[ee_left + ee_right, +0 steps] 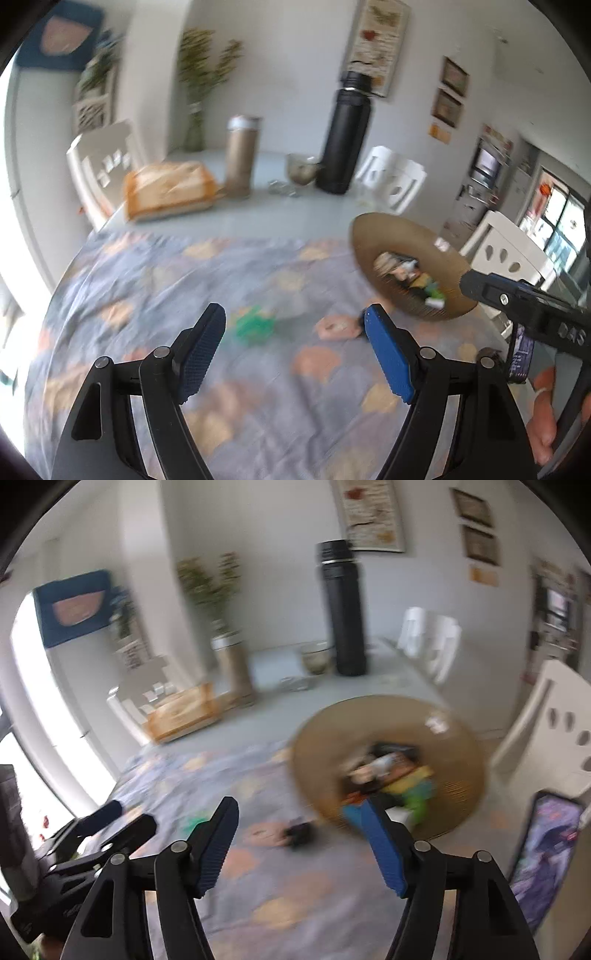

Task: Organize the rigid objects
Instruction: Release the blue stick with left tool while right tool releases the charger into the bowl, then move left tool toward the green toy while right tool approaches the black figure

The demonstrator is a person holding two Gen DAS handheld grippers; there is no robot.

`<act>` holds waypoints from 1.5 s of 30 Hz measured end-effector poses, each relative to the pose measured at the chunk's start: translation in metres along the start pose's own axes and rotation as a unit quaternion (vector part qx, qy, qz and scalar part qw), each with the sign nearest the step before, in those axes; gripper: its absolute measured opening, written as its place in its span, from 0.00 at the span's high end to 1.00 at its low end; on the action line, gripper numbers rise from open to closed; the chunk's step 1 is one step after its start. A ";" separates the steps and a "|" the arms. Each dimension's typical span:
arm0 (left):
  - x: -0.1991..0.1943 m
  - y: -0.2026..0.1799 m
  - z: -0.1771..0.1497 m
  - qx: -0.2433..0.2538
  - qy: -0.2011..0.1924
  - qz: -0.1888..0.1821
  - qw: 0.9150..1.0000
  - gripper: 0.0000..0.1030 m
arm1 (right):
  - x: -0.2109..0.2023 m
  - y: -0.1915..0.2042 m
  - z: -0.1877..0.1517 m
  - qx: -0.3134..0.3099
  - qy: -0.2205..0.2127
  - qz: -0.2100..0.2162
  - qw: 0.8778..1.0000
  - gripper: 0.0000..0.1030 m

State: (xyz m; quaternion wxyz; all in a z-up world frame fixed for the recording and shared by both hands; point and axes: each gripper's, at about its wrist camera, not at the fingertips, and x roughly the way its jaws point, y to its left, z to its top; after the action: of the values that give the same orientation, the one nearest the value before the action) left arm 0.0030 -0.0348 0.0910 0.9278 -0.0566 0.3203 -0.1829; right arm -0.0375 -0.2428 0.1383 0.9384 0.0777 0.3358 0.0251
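Two grippers stood wide and empty, nothing between the jaws of your left gripper [295,354] or right gripper [301,845]. Centre frame, the green toy [254,326] lay loose on the patterned cloth [155,280]; a small dark piece [301,833] sat lower centre. At right, the woven basket [399,236] already held toys. You needed a square, slow approach to the green toy.

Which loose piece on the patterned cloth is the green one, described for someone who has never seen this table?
Start at the round woven basket holding mixed toys on the patterned cloth. To its left, on the cloth, lies the green toy, blurred. The pieces beside it are pink and dark; only this one is green.
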 end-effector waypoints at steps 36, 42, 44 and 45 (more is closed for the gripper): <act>0.045 0.042 -0.067 -0.005 0.089 0.083 0.993 0.25 | 0.106 -0.014 -0.087 0.069 0.094 0.000 0.993 0.18; 0.055 0.039 -0.063 -0.006 0.141 0.067 0.988 0.26 | 0.097 -0.049 -0.089 0.156 0.073 0.030 0.985 0.17; 0.059 0.038 -0.053 -0.012 0.164 0.043 0.985 0.26 | 0.098 -0.048 -0.088 0.152 0.076 0.032 0.985 0.17; 0.059 0.036 -0.044 -0.006 0.163 0.040 0.986 0.26 | 0.100 -0.046 -0.086 0.142 0.082 0.029 0.986 0.17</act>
State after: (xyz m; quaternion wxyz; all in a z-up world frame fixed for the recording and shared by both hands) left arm 0.0301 -0.0228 0.0146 0.8694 -0.0185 0.4704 -0.1504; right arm -0.0151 -0.2673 0.0027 0.8861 0.2176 0.4092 0.0106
